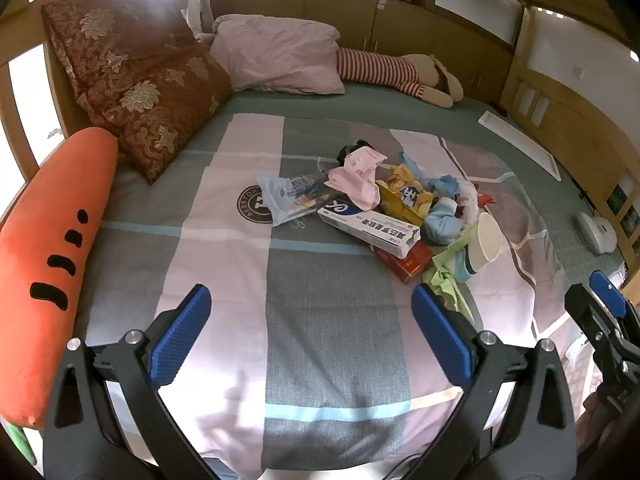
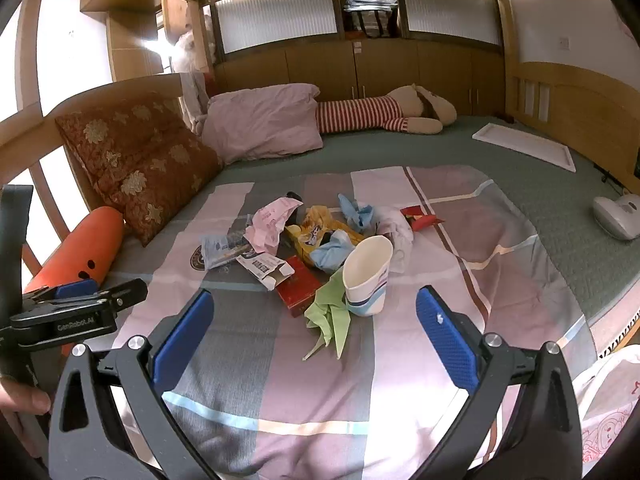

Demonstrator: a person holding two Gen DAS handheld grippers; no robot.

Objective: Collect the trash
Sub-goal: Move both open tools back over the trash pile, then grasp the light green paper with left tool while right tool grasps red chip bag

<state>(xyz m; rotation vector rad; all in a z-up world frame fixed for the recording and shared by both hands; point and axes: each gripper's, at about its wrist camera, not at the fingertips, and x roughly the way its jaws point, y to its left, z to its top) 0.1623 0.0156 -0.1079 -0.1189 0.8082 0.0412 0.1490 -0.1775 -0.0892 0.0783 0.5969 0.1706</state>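
Blue-padded and empty, both sets of tongs hang over the near end of a bed (image 1: 224, 216) with their jaws spread wide: the left tongs (image 1: 312, 336) fill the lower part of the left wrist view, the right tongs (image 2: 314, 338) the lower part of the right wrist view. Neither touches anything.

The trash lies in one loose pile (image 1: 384, 208) on the checked pink-and-grey quilt, right of centre in the left view and at the centre of the right view. In it are a white paper cup (image 2: 366, 276) tipped on its side — its mouth turned toward the right camera — with a crumpled green paper (image 2: 330, 316) touching it on the left. A red box (image 2: 298, 290) sits under a long white carton (image 1: 370, 230). Behind them lie a yellow snack bag (image 1: 404, 196), crumpled pink paper (image 1: 358, 178), blue wads (image 1: 440, 220) and a clear plastic wrapper (image 1: 286, 198).

An orange carrot cushion (image 1: 44, 264) runs down the left edge of the left view, and a striped soft toy (image 2: 384, 114) lies along the far side of the bed — well apart from the pile.
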